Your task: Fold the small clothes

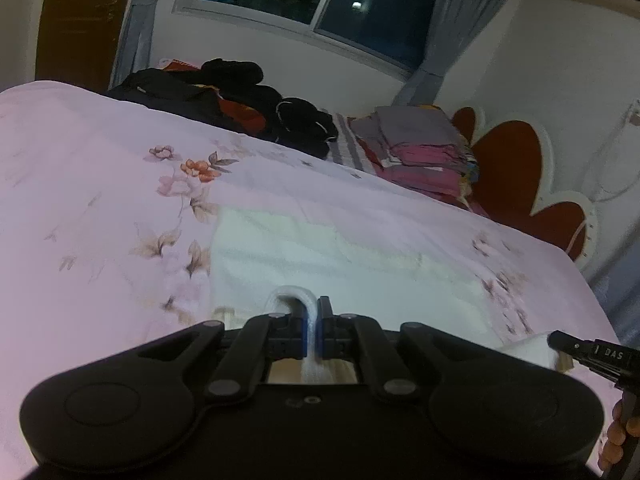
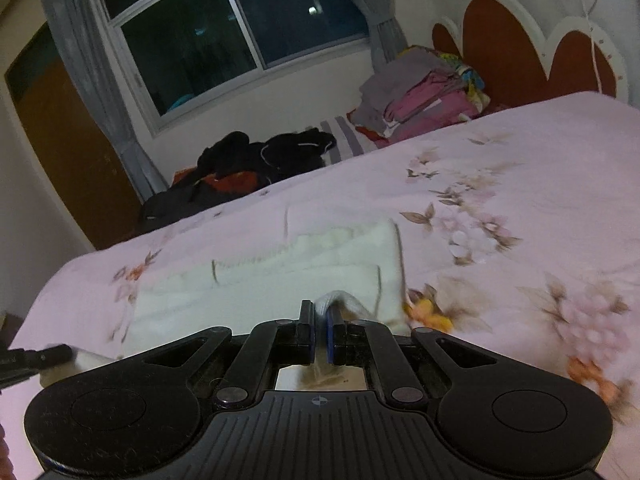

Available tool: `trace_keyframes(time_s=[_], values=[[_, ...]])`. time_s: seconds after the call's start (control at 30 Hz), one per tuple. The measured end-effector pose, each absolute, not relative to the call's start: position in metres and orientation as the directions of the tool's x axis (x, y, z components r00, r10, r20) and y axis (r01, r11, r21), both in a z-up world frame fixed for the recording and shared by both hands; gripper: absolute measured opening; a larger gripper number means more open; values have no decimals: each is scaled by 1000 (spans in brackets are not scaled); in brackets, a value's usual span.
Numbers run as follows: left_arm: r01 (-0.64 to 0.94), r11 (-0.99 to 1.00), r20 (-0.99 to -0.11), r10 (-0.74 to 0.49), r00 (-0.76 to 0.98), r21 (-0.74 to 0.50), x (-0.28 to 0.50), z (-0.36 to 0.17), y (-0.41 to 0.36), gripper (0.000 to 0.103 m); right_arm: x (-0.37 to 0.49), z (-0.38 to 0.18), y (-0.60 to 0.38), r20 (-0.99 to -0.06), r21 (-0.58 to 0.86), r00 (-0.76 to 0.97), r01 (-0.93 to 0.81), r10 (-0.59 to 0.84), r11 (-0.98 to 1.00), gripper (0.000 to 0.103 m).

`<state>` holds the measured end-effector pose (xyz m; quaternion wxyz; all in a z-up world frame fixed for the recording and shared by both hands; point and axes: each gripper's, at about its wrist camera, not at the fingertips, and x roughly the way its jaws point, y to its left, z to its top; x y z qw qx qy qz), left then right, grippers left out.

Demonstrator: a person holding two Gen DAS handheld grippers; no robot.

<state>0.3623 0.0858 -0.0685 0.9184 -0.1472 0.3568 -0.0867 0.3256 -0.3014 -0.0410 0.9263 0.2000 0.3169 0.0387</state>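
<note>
A small white towel-like cloth (image 1: 320, 256) lies flat on the pink floral bedspread (image 1: 100, 184). It also shows in the right wrist view (image 2: 280, 272). My left gripper (image 1: 313, 320) is shut on the cloth's near edge, with a white fold bulging between the fingers. My right gripper (image 2: 320, 332) is shut on the near right corner of the cloth. The right gripper's tip (image 1: 560, 340) shows at the lower right of the left wrist view, holding cloth. The left gripper's tip (image 2: 60, 350) shows at the lower left of the right wrist view.
A heap of dark clothes (image 1: 240, 96) lies at the bed's far side. A stack of folded grey and pink clothes (image 1: 420, 148) sits by the red-and-white headboard (image 1: 516, 168). A window (image 2: 224, 28) with grey curtains is behind.
</note>
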Motion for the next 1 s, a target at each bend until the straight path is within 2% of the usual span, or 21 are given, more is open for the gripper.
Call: trace_keyframes(time_s=[0.23, 0.5, 0.6, 0.67, 0.7, 0.83, 0.87, 0.97, 1.0], values=[[-48, 936, -673, -214, 708, -348, 424, -85, 92, 4, 394, -62, -322, -605, 477, 763, 120, 227, 870, 5], [-118, 937, -729, -172, 663, -328, 473, -109, 85, 5, 443, -91, -331, -654, 487, 724, 181, 220, 855, 5], [-149, 942, -744, -134, 655, -301, 487, -115, 84, 9, 459, -100, -334, -670, 489, 712, 211, 209, 846, 5], [-169, 942, -757, -117, 643, -290, 495, -118, 84, 15, 467, -105, -336, -677, 492, 706, 223, 208, 842, 5], [-183, 941, -762, -105, 639, -283, 498, -119, 85, 24, 470, -106, -336, -681, 491, 702, 226, 209, 841, 5], [-214, 936, -743, -69, 666, -278, 502, -116, 97, 40, 476, -107, -336, -680, 479, 703, 211, 208, 852, 6], [-214, 933, -736, -73, 673, -288, 501, -114, 100, 46, 477, -106, -336, -675, 480, 708, 205, 209, 853, 11], [-198, 940, -719, -67, 692, -278, 502, -109, 106, 50, 476, -98, -339, -645, 451, 747, 203, 160, 869, 65], [-180, 944, -716, -78, 693, -277, 502, -110, 106, 51, 476, -96, -339, -635, 441, 757, 192, 154, 877, 65]])
